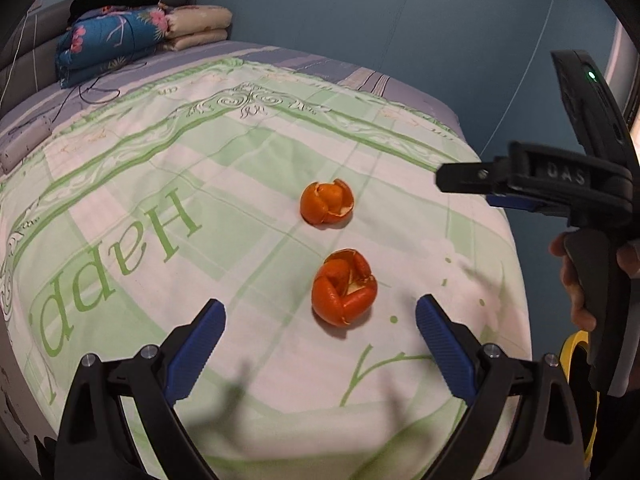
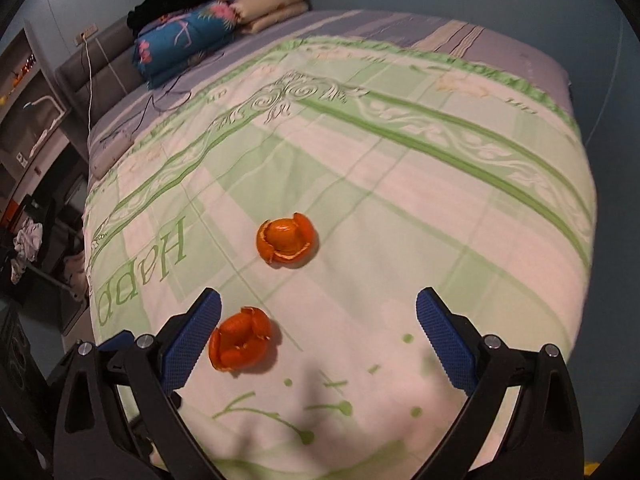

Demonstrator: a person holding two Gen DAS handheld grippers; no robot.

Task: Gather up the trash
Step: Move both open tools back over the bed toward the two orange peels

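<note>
Left wrist view puts your left gripper (image 1: 320, 320), jaws spread wide and empty, just short of the nearer orange peel (image 1: 344, 287) on the bed (image 1: 160, 140). Beyond that peel lies the farther orange peel (image 1: 327, 203), clearly apart from it. Your right gripper (image 2: 318, 320) is spread and empty too, with the nearer peel beside its left finger. Both peels look light, curled and springy, likely to crumple or tear, so pinch across the whole cup, not one loose petal. The soft cover will give under pressure. To the right of the nearer peel the bed's edge falls away; towards the folded quilts (image 1: 108, 40) there is open room.
</note>
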